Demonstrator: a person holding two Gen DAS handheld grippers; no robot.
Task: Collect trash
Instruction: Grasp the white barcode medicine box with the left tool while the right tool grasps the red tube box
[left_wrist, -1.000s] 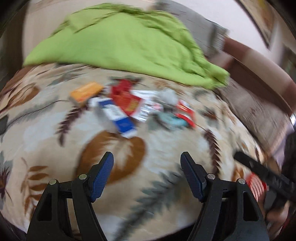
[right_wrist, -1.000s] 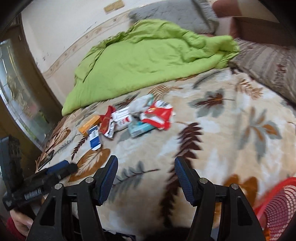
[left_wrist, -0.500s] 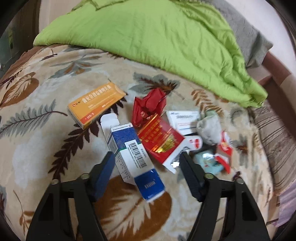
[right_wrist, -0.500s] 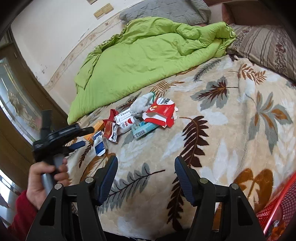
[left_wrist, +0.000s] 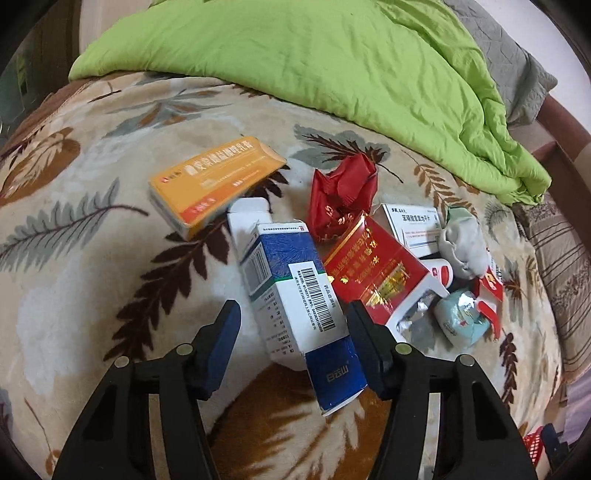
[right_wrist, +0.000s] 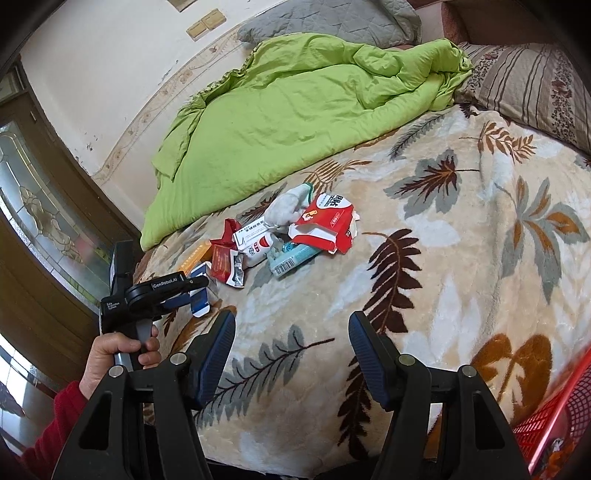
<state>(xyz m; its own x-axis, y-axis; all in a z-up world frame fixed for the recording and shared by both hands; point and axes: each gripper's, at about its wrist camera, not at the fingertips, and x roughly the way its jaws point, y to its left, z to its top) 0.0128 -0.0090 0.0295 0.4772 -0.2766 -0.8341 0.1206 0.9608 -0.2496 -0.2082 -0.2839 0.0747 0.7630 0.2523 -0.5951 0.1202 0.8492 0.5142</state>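
Note:
A pile of trash lies on the leaf-patterned blanket (left_wrist: 92, 258). A blue-and-white carton (left_wrist: 295, 306) lies between the jaws of my left gripper (left_wrist: 291, 325), which are closing; the left pad still stands clear of it. Around the carton are an orange box (left_wrist: 218, 181), a crumpled red wrapper (left_wrist: 343, 192), a red cigarette pack (left_wrist: 373, 273), a white medicine box (left_wrist: 413, 229), a grey wad (left_wrist: 461, 243) and a teal packet (left_wrist: 461, 321). My right gripper (right_wrist: 291, 325) hangs open over bare blanket, well short of the pile (right_wrist: 295, 236).
A green quilt (right_wrist: 295, 103) is bunched behind the trash, with pillows (right_wrist: 535, 85) at the head of the bed. A red mesh basket (right_wrist: 554, 424) sits at the lower right. A hand (right_wrist: 118, 350) in a red sleeve holds the left gripper.
The left gripper swept in over the pile and came down around the blue-and-white carton, its jaws narrowing. The right gripper has hardly moved.

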